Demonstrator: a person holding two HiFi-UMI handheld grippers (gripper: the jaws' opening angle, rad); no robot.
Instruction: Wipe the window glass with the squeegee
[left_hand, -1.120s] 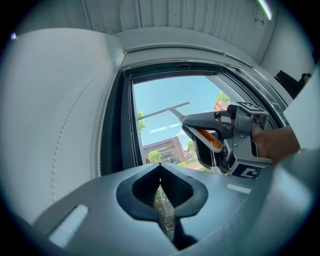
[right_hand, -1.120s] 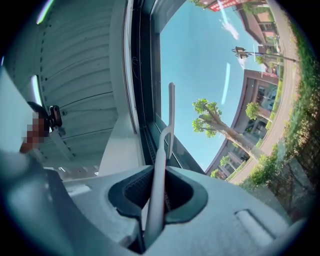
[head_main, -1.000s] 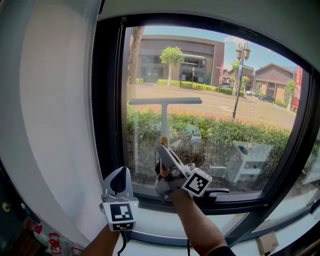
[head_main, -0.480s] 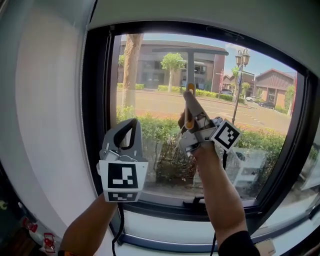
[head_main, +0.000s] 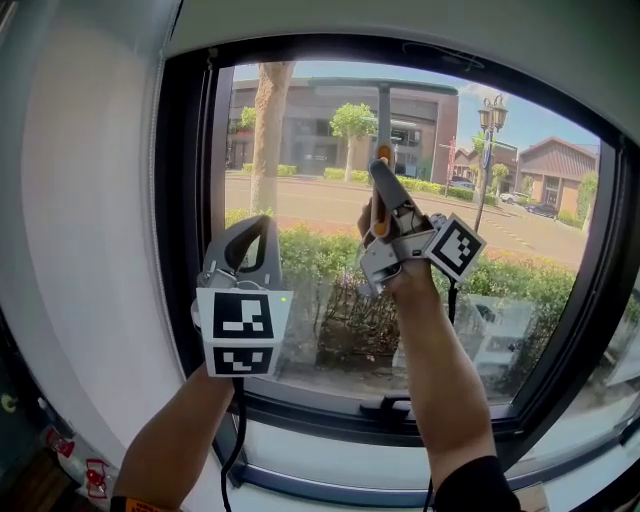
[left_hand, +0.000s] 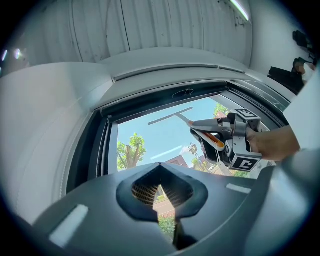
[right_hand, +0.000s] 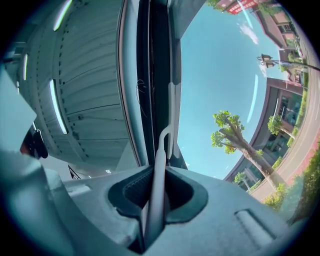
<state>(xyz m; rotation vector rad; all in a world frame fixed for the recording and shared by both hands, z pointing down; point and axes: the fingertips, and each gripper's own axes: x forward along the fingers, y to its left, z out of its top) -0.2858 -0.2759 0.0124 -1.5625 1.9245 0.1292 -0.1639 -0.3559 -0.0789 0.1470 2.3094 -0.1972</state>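
The right gripper (right_hand: 156, 197) is clamped on the squeegee (right_hand: 170, 115) handle; the blade is set at the top edge of the glass (head_main: 300, 150); the left gripper (left_hand: 161, 187) is closed on nothing, alongside; the downward stroke is judged not yet made.

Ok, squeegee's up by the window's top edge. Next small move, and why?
Probably pull the right gripper straight down, blade against the window glass: it is shut on the grey T-shaped squeegee, whose blade lies beside the black top frame, the pane all below.
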